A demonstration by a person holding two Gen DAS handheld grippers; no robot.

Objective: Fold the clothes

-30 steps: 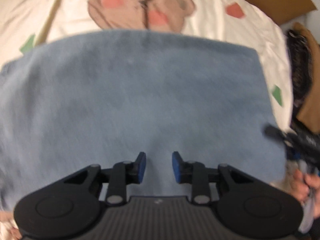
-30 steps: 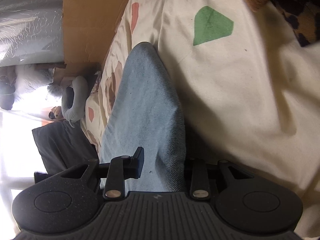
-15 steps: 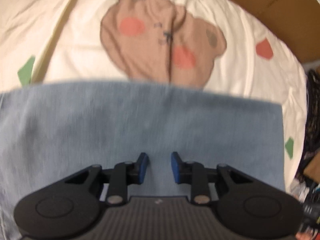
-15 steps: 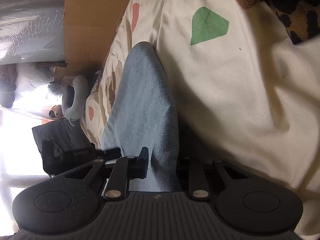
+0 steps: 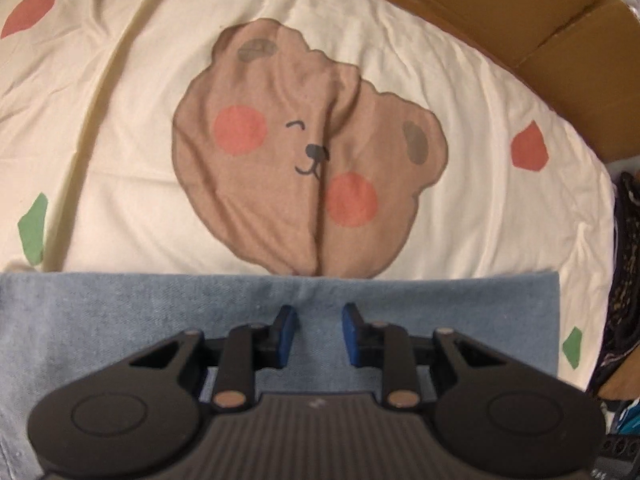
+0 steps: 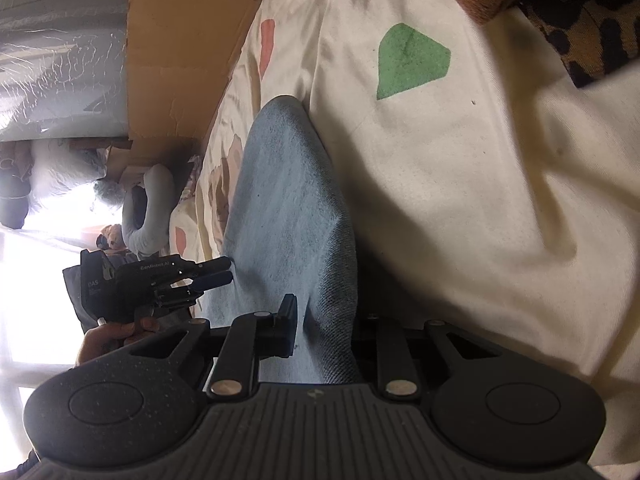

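A light blue denim garment (image 5: 440,312) lies folded flat on a cream bedsheet with a bear print (image 5: 312,160). My left gripper (image 5: 320,320) points down just above the denim near its far straight edge. Its blue pads (image 5: 286,332) stand a narrow gap apart and the jaws are closing; only flat cloth shows below the gap. In the right wrist view the same denim (image 6: 288,200) runs away from me, and my right gripper (image 6: 324,320) is shut on its near edge, with the right finger hidden under the cloth. The left gripper (image 6: 228,270) shows at the denim's left side.
Brown cardboard (image 5: 520,12) borders the bed's far side. Dark leopard-print fabric (image 6: 592,20) lies at the sheet's upper right in the right wrist view. A hand (image 6: 108,336) holds the left gripper's handle, with a bright window behind it.
The left gripper slid across the denim toward its far edge, so more of the bear print shows, and its jaws narrowed. It came into the right view. The right gripper tightened on the denim.
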